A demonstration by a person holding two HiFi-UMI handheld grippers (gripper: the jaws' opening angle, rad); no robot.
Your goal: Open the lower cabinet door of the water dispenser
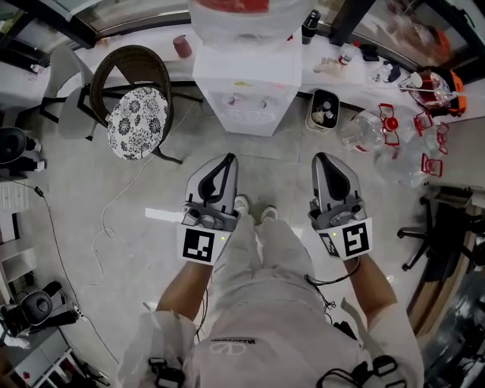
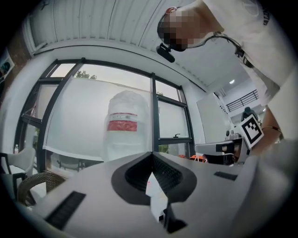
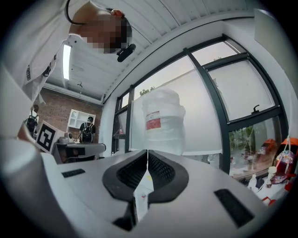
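Here, the water dispenser (image 1: 246,91) stands at the top middle of the head view with a large clear bottle (image 1: 241,17) on it. Its tap panel faces the person, and the lower cabinet door cannot be made out from this steep angle. The person stands on the grey floor (image 1: 151,242) facing it, holding the 2 grippers side by side, both apart from the dispenser. The left gripper (image 1: 227,158) has its jaws closed together with nothing between them, and the right gripper (image 1: 322,157) is the same. Both gripper views show the bottle rising above the closed tips. A wicker chair (image 1: 130,72) with a patterned cushion (image 1: 136,123) sits left of the dispenser, and a small bin (image 1: 324,110) stands just beside its right.
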